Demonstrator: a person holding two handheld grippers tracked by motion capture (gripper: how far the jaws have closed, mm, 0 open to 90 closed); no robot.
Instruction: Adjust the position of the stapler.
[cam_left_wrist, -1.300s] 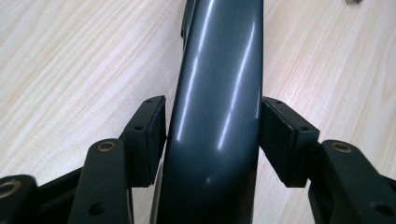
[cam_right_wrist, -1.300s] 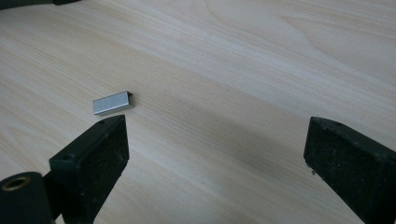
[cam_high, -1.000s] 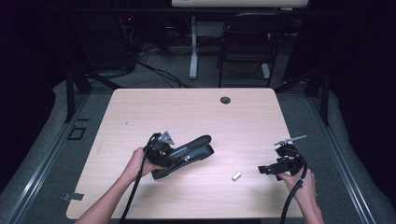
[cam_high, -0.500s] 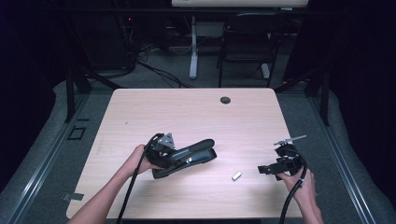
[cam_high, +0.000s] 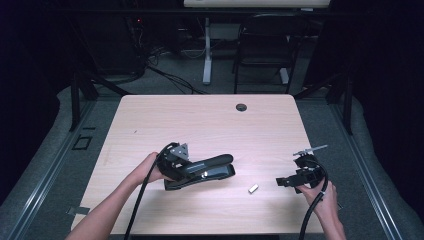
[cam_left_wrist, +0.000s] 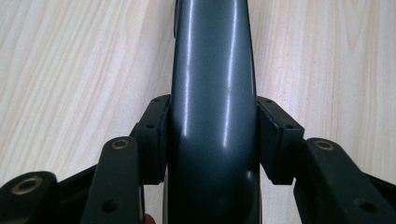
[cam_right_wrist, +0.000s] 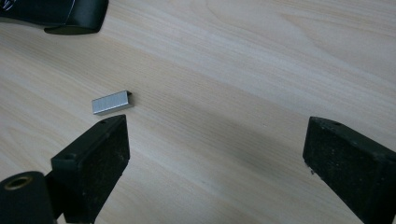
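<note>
My left gripper (cam_high: 186, 166) clamps the stapler (cam_high: 207, 170). My right gripper (cam_high: 286, 181) gapes empty; the staples (cam_high: 253, 188) lie unloaded.

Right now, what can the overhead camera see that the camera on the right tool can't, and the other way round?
The high view alone takes in both hands, the left tool clamped on the stapler, the table's cable hole and a chair behind. The right tool view alone gives its own wide-open pads close up. Both share the staple strip, the stapler's tip and the wooden table.
</note>
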